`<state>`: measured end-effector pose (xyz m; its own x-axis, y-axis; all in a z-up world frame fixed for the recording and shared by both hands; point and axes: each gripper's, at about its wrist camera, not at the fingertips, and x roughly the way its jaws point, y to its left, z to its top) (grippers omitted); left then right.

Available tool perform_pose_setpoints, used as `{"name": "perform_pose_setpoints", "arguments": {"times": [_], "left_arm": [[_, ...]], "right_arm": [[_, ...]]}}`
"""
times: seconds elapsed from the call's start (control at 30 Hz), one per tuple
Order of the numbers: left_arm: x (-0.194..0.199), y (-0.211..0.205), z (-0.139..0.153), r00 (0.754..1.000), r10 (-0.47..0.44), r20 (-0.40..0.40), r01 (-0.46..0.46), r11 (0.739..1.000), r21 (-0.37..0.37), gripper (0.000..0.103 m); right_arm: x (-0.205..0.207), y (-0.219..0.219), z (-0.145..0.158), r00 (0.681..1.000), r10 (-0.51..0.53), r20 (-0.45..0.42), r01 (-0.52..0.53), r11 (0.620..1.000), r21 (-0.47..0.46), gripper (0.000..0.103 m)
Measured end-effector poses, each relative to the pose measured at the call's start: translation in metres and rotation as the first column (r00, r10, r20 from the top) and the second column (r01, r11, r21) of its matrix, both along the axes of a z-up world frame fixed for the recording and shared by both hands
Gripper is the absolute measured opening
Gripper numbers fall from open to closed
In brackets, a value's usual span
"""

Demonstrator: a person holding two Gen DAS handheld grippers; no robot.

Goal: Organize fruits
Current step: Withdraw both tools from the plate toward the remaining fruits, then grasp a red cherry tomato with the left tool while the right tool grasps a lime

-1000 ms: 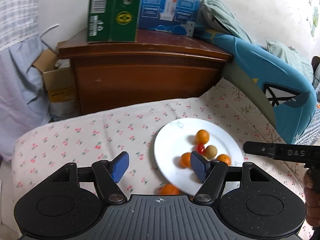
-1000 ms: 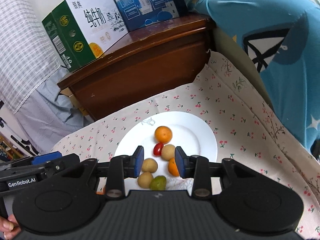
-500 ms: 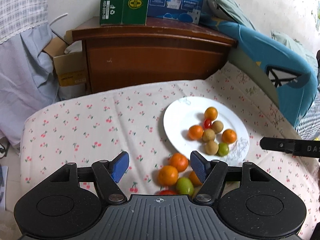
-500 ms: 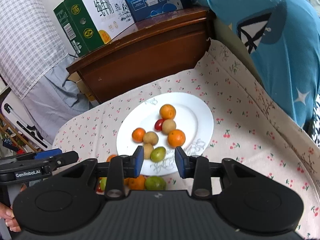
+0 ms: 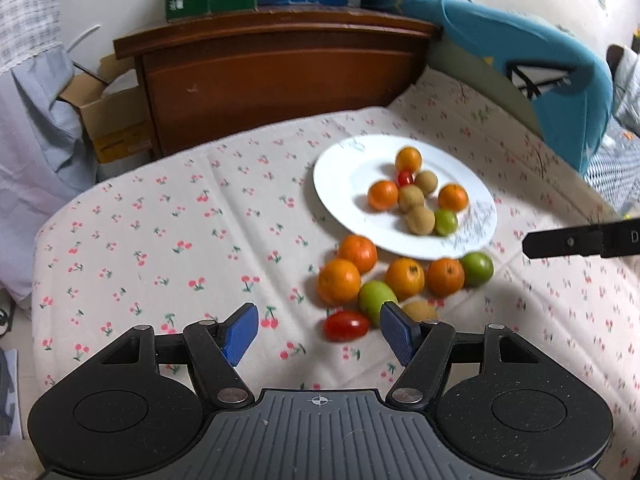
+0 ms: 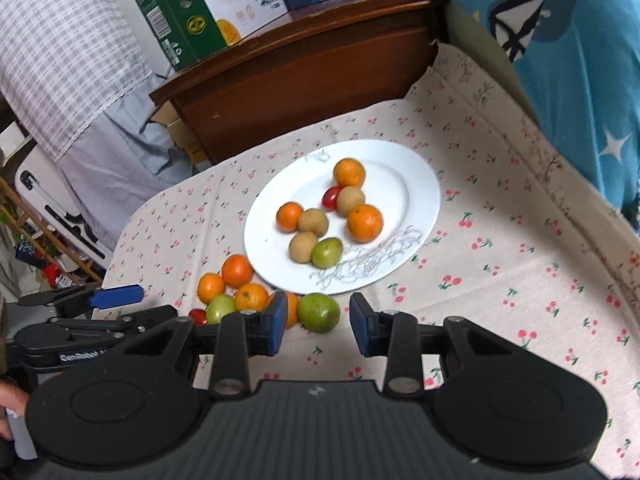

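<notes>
- Fruits lie in two groups on the cherry-print cloth (image 5: 168, 208): eight on the white plate (image 5: 344, 176), more loose (image 5: 339, 281) just near of its rim.
- Left gripper (image 5: 316, 330) stands half open and empty; right gripper (image 6: 318, 323) narrowly open, also empty.
- Step, likely: approaching the loose pile; next, centre one fruit between the pads.
- Since a second ago both views pulled back, revealing the loose fruit.
</notes>
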<state>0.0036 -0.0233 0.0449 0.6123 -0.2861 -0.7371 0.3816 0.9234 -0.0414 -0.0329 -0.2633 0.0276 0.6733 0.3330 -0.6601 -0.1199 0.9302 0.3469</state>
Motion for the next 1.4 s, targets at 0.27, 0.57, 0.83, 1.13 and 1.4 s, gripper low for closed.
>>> {"name": "perform_pose_setpoints", "arguments": {"times": [0.27,0.57,0.83,1.13,1.4], "left_arm": [[-0.002,-0.003,-0.015,0.998,-0.068,-0.004,0.068,0.997,0.030,0.067],[0.002,-0.006,-0.022,0.995,-0.095,0.003,0.095,0.995,0.010,0.066],[0.006,-0.012,-0.029,0.992,-0.125,0.011,0.125,0.992,0.012,0.062],[0.013,-0.014,-0.034,0.987,-0.158,-0.003,0.158,0.987,-0.027,0.050],[0.014,-0.012,-0.033,0.987,-0.160,-0.012,0.159,0.986,-0.047,0.037]], "right_arm": [[0.003,0.015,-0.012,0.999,0.044,-0.024,-0.045,0.998,-0.053,0.035],[0.014,0.019,-0.025,0.998,0.028,-0.051,-0.032,0.997,-0.077,0.035],[0.023,0.022,-0.031,0.998,0.013,-0.059,-0.018,0.997,-0.081,0.035],[0.029,0.029,-0.035,0.998,0.018,-0.057,-0.022,0.996,-0.083,0.035],[0.031,0.027,-0.036,0.998,0.013,-0.060,-0.017,0.997,-0.071,0.031]]}}
